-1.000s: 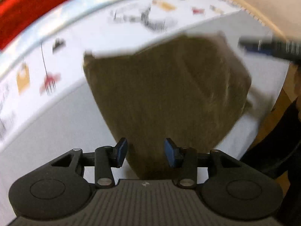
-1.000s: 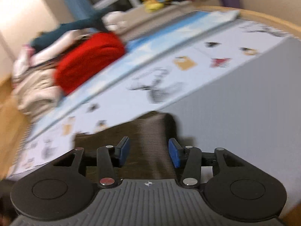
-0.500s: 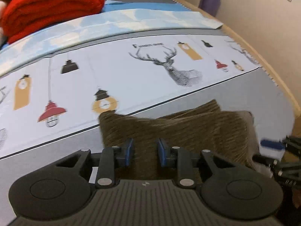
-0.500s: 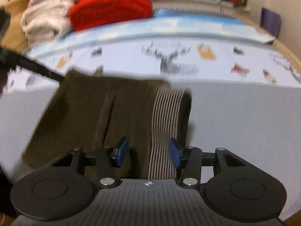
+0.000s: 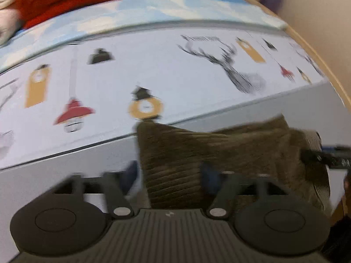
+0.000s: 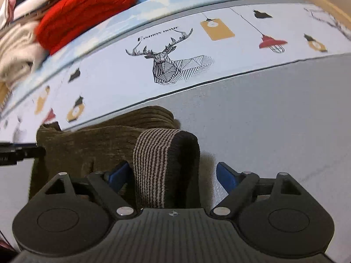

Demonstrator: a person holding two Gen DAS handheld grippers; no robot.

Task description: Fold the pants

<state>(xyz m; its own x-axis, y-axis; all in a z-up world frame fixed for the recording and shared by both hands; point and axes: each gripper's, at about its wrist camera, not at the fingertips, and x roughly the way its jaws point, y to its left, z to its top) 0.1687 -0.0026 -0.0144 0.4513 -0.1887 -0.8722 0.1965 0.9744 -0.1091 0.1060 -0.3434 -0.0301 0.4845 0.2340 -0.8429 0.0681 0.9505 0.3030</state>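
Note:
The brown corduroy pants lie folded in a compact bundle on the grey part of the bed sheet. My left gripper straddles their left edge; its jaws are opening and the blurred blue pads do not press on the cloth. In the right wrist view the pants show their striped waistband, folded over on top. My right gripper stands around that waistband, its jaws opening, with a gap on both sides. Each gripper's tip shows in the other's view, the right gripper and the left gripper.
Beyond the pants the sheet carries a deer print and lamp drawings. A red blanket and a heap of pale clothes lie at the far side. The wooden bed edge curves along the right.
The pants, hanging from both grippers a second ago, have come down onto the bed. Both pairs of jaws have spread wider and let the cloth go.

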